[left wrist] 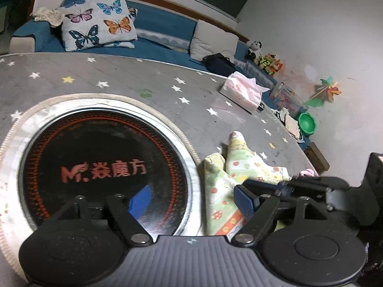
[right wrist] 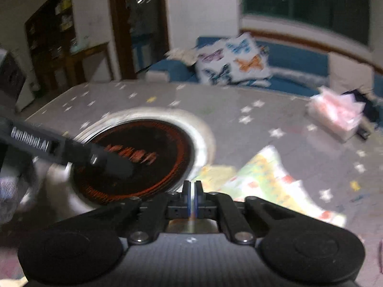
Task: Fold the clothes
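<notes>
The printed garment [left wrist: 229, 179] lay crumpled on the star-patterned table cover [left wrist: 119, 76], just beside the round inset cooktop [left wrist: 100, 167]. It appeared thin, soft and light; a free hem edge suited pinching. The left gripper [left wrist: 191, 198] stood spread, gripping nothing. The right gripper [right wrist: 192, 198] was almost pressed together, apparently empty. A blue sofa [left wrist: 155, 24] stood behind.

soft printed cloth garment [left wrist: 239, 167], glossy black glass cooktop [left wrist: 100, 162] (brushed metal rim), matt star-print bench cover [left wrist: 119, 81], matt plastic left tool [left wrist: 191, 198]
</notes>
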The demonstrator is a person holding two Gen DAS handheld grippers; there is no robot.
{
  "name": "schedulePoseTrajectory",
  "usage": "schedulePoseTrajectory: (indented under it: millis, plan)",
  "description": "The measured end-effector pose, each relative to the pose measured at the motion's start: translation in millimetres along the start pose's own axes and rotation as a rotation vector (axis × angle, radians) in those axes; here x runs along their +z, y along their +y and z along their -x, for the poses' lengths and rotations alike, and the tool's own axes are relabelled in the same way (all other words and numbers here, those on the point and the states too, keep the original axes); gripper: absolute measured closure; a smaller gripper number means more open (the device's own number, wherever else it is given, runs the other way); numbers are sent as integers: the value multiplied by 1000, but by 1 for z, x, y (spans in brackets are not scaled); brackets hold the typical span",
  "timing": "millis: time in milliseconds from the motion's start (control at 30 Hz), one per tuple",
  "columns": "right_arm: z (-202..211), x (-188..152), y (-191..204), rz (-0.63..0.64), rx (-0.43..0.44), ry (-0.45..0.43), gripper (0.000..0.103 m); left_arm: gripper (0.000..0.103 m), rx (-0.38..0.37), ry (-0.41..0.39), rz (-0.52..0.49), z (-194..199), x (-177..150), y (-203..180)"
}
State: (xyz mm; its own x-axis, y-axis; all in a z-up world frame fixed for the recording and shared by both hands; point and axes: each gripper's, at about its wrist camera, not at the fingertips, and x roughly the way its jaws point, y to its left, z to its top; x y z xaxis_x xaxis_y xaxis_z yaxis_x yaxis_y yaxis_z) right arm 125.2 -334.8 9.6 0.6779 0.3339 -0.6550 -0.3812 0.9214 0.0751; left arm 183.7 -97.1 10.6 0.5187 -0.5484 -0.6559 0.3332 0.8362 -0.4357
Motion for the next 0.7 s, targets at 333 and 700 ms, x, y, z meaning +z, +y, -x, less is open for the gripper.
schedulePoseTrajectory:
  millis: [333,700]
  plan:
    - [-22,-4,-9,-38,106,71,100,22,0,16,3,-18,11,-10]
    - [31,-24,21,142,168,-104,100,23,-132,88,25,-38,11,-26]
